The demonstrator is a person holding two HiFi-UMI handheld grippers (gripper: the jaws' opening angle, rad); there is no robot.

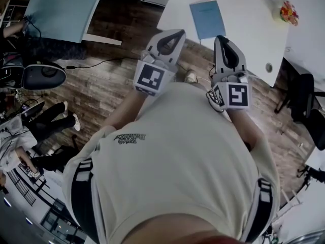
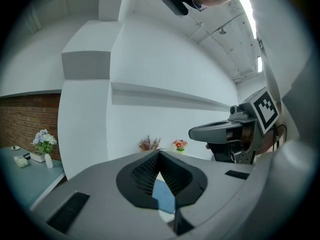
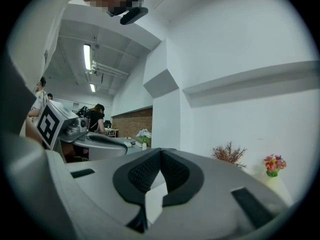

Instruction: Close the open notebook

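A blue notebook (image 1: 207,18) lies flat on the white table (image 1: 244,29) ahead, showing only its plain blue cover. Both grippers are held at chest height short of the table's edge. My left gripper (image 1: 175,32) points toward the notebook's near left corner, and its jaws meet at the tips with nothing between them. My right gripper (image 1: 222,37) hovers just right of the notebook's near edge, jaws together and empty. In the left gripper view, a patch of the blue notebook (image 2: 162,194) shows through the gap below the closed left gripper (image 2: 159,153). The right gripper (image 3: 160,151) is shut in its own view.
A small pot of flowers (image 1: 288,12) stands at the table's far right. A teal table (image 1: 66,6) is at upper left, with a dark round chair (image 1: 43,75) and seated people on the left. A black chair (image 1: 304,93) stands right of the table. The floor is wooden.
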